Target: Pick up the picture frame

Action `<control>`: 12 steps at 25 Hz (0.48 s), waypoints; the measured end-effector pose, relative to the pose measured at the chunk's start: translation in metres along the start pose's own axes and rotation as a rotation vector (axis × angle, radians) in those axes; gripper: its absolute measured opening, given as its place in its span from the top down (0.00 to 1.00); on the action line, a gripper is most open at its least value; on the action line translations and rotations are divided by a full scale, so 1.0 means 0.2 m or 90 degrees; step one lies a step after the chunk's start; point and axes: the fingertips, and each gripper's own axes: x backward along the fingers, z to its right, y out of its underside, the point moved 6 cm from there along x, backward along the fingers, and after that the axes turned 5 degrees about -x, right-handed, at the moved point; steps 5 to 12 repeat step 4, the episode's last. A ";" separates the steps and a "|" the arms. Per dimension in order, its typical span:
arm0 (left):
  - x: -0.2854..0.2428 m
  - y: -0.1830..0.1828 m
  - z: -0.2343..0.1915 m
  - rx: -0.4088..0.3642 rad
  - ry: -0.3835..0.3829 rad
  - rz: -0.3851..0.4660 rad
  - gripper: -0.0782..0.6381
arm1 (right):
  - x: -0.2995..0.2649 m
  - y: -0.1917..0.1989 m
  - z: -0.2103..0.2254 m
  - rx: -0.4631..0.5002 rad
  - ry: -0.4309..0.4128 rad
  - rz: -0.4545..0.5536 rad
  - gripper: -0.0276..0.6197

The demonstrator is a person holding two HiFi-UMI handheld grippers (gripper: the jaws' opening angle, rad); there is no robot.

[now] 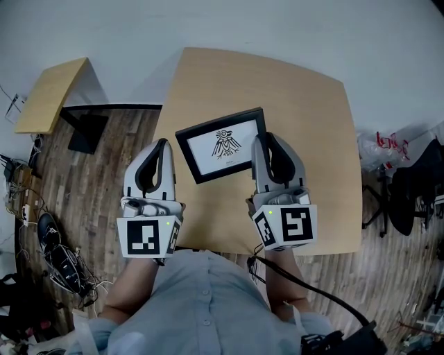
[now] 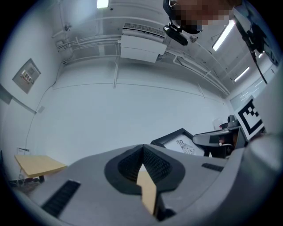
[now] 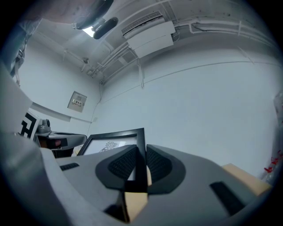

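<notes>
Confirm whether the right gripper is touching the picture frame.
Touching. In the right gripper view, the right gripper has both pads pressed on the black side edge of the picture frame, which stands between its jaws.

Black bird-print picture frame (image 1: 220, 147), edge pinched in right tool (image 1: 261, 141).

A big light wooden table (image 1: 291, 97) with round corners stands by a white wall (image 1: 208, 21). The floor (image 1: 104, 180) is made of brown wood planks. To the left is a smaller wooden table (image 1: 52, 93). Dark cables (image 1: 66, 267) lie in a messy pile on the floor there. To the right sits a see-through bag (image 1: 381, 149) with red marks. High on the wall hang a white air cooler (image 2: 141, 44) and a small sign (image 2: 27, 76).
</notes>
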 end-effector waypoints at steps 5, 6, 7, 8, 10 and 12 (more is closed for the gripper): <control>0.00 0.01 0.00 -0.001 0.001 0.000 0.89 | 0.00 0.01 0.00 0.000 0.002 -0.002 0.86; 0.00 0.01 0.00 -0.001 0.001 0.000 0.89 | 0.00 0.01 0.00 0.000 0.002 -0.002 0.86; 0.00 0.01 0.00 -0.001 0.001 0.000 0.89 | 0.00 0.01 0.00 0.000 0.002 -0.002 0.86; 0.00 0.01 0.00 -0.001 0.001 0.000 0.89 | 0.00 0.01 0.00 0.000 0.002 -0.002 0.86; 0.00 0.01 0.00 -0.001 0.001 0.000 0.89 | 0.00 0.01 0.00 0.000 0.002 -0.002 0.86; 0.00 0.01 0.00 -0.001 0.001 0.000 0.89 | 0.00 0.01 0.00 0.000 0.002 -0.002 0.86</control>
